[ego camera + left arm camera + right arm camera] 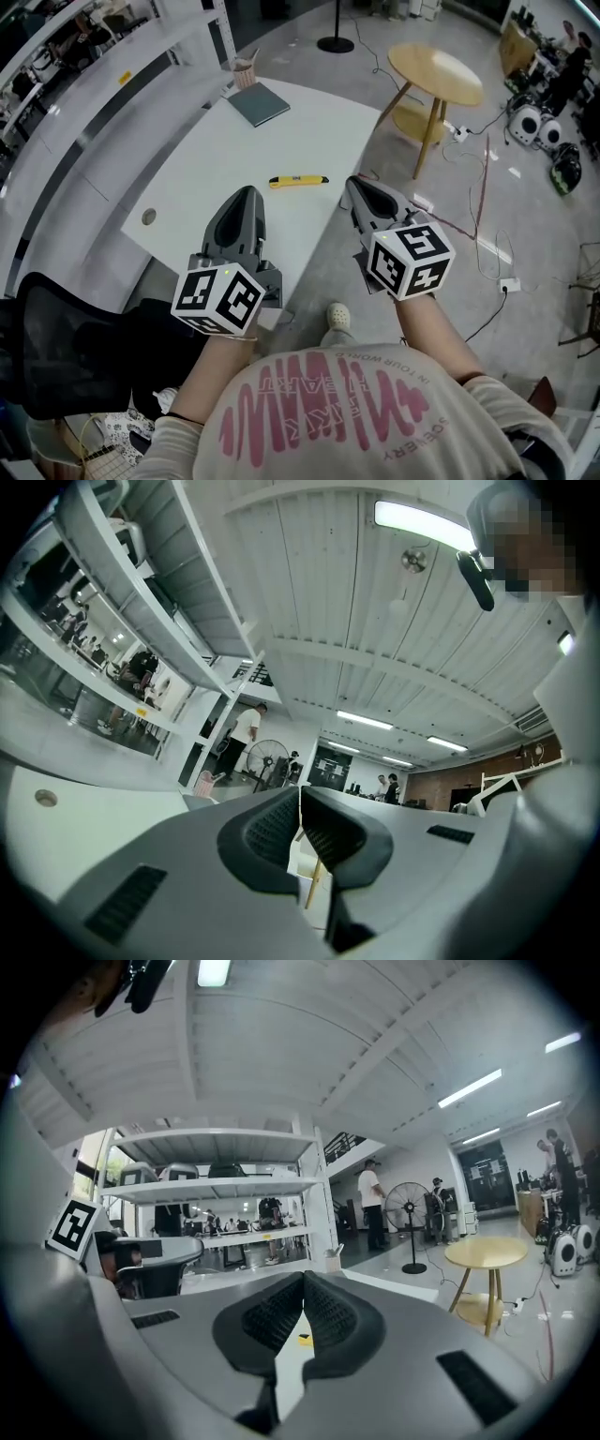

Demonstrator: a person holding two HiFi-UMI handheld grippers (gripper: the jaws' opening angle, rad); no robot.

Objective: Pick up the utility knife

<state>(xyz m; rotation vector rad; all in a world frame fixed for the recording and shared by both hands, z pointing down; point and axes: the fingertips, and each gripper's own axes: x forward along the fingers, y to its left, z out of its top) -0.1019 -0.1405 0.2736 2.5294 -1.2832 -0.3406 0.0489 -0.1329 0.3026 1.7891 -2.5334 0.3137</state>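
I was at the reach, with nothing lifted yet. The knife (298, 181) lay flat on the white table (206, 169) near its right-hand edge, ahead of both tools and about midway between them. My left tongs (246, 193) hovered over the table with the jaws pressed together on nothing. My right tongs (357, 184) hung just off the table's edge, likewise closed and empty.

As I judged it, the next move called for parting the right jaws, setting them astride the yellow handle, then squeezing.

As for writing, the pink print on my shirt (328, 412) sat upside down and I could not read it surely. The cubes (217, 298) bore only black-and-white squares, and the dark marks on the knife were too small to read.
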